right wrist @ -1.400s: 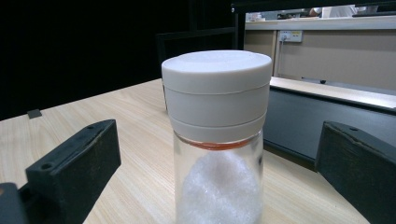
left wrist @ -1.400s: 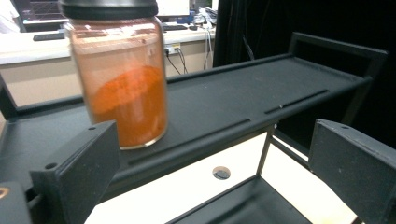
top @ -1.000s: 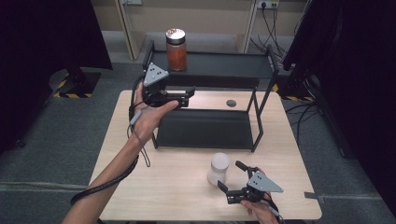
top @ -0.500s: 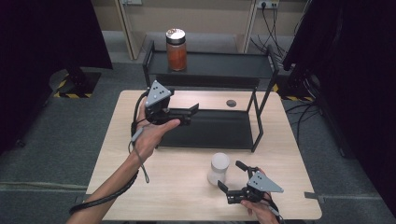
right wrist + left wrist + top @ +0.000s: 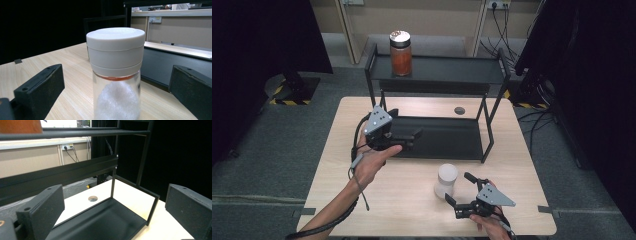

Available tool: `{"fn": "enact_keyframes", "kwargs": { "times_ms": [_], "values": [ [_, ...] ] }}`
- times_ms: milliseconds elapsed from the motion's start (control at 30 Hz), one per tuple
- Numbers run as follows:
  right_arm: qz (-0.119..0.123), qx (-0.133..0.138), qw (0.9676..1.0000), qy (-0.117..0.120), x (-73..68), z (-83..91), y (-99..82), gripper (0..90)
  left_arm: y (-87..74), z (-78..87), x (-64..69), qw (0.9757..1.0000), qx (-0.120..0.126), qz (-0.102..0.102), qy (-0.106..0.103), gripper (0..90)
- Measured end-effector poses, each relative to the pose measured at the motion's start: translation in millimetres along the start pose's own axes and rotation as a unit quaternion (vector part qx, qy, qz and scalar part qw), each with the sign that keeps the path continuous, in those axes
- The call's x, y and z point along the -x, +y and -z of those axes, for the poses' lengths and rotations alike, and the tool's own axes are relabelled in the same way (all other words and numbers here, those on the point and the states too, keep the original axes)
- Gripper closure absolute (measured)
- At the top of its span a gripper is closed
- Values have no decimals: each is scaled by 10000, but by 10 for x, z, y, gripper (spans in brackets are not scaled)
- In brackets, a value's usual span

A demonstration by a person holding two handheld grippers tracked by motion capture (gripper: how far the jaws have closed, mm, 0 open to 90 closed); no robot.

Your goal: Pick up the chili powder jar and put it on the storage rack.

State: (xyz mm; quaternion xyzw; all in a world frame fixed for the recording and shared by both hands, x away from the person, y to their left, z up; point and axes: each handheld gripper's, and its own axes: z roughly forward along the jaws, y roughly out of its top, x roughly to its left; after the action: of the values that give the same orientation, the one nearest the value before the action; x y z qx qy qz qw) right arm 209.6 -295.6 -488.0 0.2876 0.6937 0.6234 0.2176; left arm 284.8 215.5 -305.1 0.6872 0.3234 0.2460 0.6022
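Note:
A clear jar (image 5: pixel 446 181) with a white lid and white contents stands on the wooden table (image 5: pixel 402 200) near its front. My right gripper (image 5: pixel 458 188) is open just behind the jar, jaws pointing at it. In the right gripper view the jar (image 5: pixel 115 75) stands upright, centred just ahead of the right gripper (image 5: pixel 116 85). An orange-filled jar (image 5: pixel 401 52) sits at the left of the top shelf of the black rack (image 5: pixel 472 70). My left gripper (image 5: pixel 413 138) is open and empty over the front left of the rack's lower shelf (image 5: pixel 100 220). Its jaws stand wide apart in the left gripper view (image 5: pixel 115 215).
The rack's thin posts (image 5: pixel 488 130) and upper bar (image 5: pixel 75 133) frame the space around the left gripper. A round hole (image 5: pixel 459 110) marks the table behind the lower shelf. Bare table lies left of and in front of the white-lidded jar.
My left gripper has come down and toward the person, from the height of the top shelf to the lower shelf's front left. The right gripper and the white-lidded jar have stayed put.

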Motion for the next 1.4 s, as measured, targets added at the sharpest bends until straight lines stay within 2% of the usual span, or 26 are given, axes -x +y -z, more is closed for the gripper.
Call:
{"fn": "enact_keyframes", "kwargs": {
  "times_ms": [200,400,600,700,1067,1400],
  "values": [
    [8,15,10000,-7,-1,3,1,3,-196,61,26,9999,55,71,-104,18],
    [8,24,10000,-10,-2,7,2,4,-386,155,78,9999,109,3,-81,18],
    [14,16,10000,-4,-5,-1,-1,3,-567,212,87,9999,68,62,-111,18],
    [6,18,10000,-5,-5,-1,-1,3,-671,238,110,10000,58,-5,-76,18],
    [-11,33,10000,-14,-3,5,1,3,-924,277,144,9998,36,50,-183,22],
    [-4,29,10000,-14,-6,-1,-3,3,-1163,326,137,9997,-10,149,-198,22]
  ]
}}
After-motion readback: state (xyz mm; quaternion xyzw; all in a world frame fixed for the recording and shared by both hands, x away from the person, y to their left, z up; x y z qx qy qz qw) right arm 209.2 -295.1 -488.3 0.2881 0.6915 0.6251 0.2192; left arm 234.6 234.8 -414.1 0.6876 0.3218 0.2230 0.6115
